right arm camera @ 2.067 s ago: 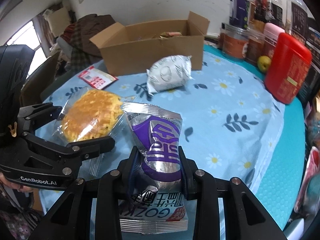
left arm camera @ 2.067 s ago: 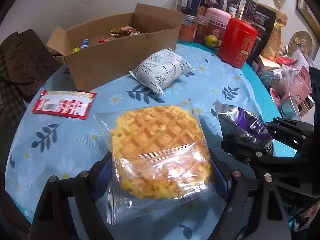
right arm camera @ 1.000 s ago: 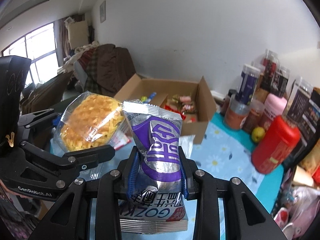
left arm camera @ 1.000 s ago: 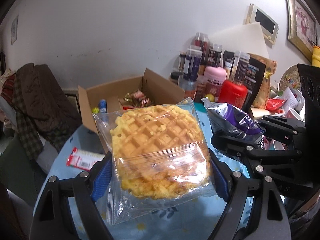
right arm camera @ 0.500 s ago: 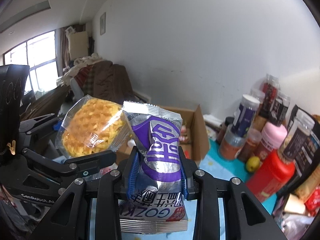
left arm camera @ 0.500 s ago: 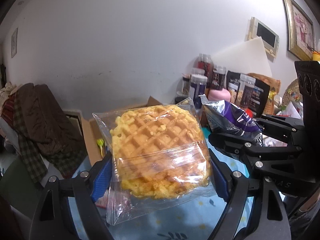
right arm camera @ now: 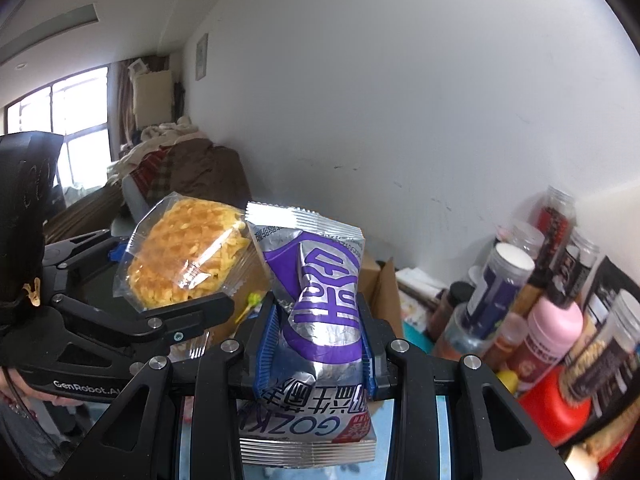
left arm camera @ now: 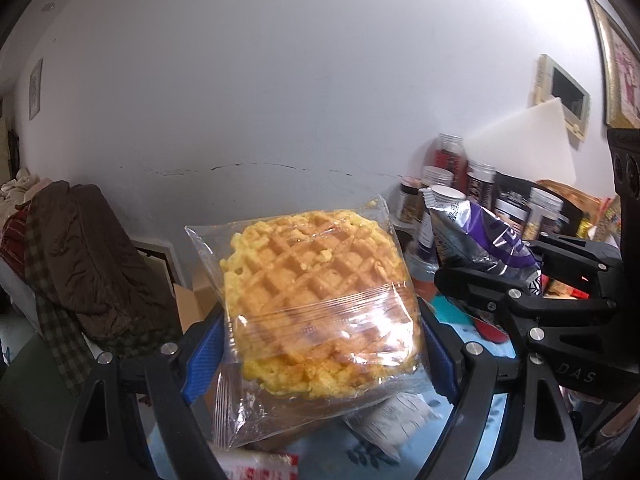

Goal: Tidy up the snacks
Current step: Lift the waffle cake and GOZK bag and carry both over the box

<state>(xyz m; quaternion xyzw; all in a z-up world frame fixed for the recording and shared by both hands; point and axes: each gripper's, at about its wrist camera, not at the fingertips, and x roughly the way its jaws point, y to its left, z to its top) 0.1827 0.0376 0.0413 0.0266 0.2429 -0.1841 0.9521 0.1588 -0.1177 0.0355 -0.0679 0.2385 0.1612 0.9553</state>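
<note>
Two snacks held aloft above the cardboard box (right arm camera: pixel 382 280). Left gripper (left arm camera: pixel 320 344) spread wide, blue pads pressed against both sides of the clear-wrapped waffle (left arm camera: pixel 316 296), up over the box's near side. Right gripper (right arm camera: pixel 316 344) narrowed tight around the waist of the silver-purple snack bag (right arm camera: pixel 320 300), just right of the waffle, above the box. Right of the box, crowded jars (right arm camera: pixel 500 280) and a red canister (right arm camera: pixel 556 412).

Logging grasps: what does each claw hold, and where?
Left claw: clear-wrapped golden waffle, by its lower side edges. Right claw: silver-purple foil snack packet, pinched at its middle.
</note>
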